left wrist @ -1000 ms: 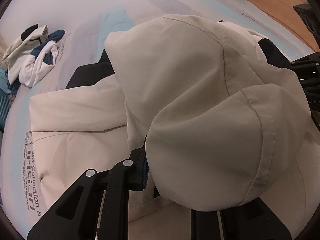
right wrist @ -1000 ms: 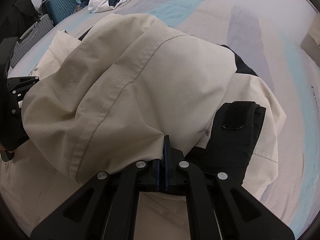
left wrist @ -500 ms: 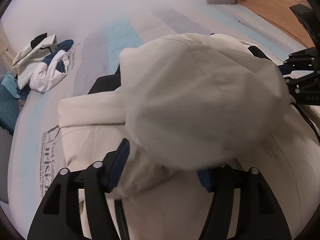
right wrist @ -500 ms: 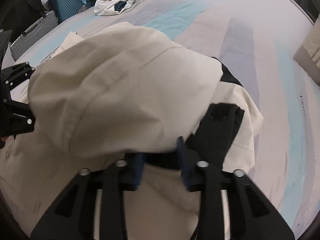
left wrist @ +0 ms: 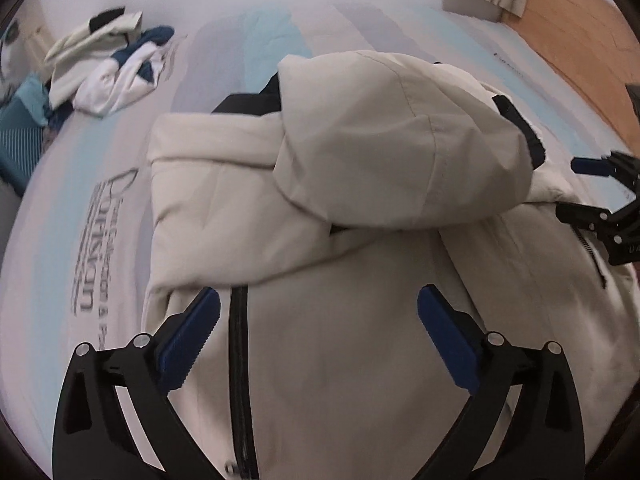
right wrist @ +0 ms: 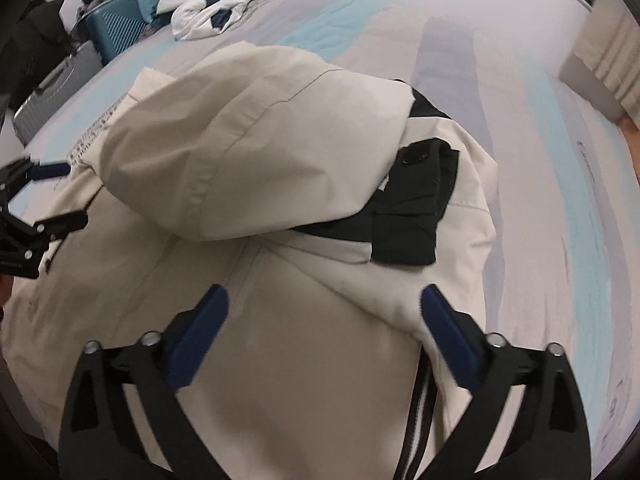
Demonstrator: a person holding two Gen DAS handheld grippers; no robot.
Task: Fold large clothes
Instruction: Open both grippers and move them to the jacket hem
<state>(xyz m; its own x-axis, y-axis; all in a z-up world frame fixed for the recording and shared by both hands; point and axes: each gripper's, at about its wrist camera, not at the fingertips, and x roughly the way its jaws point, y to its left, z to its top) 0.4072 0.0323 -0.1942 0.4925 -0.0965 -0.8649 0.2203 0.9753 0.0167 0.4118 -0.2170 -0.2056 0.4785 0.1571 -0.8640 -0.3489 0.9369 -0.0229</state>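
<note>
Both the left gripper (left wrist: 318, 312) and right gripper (right wrist: 322, 312) are opening their fingers wide with nothing between them, having just dropped the hood (left wrist: 400, 136) onto the cream jacket (left wrist: 360, 360) lying on the bed (left wrist: 280, 32), so the hood fold looks done.

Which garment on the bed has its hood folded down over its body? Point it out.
The cream jacket directly below both tools: its hood lies flipped onto its front. The white-and-navy garment sits crumpled in a heap at the bed's far edge.
</note>
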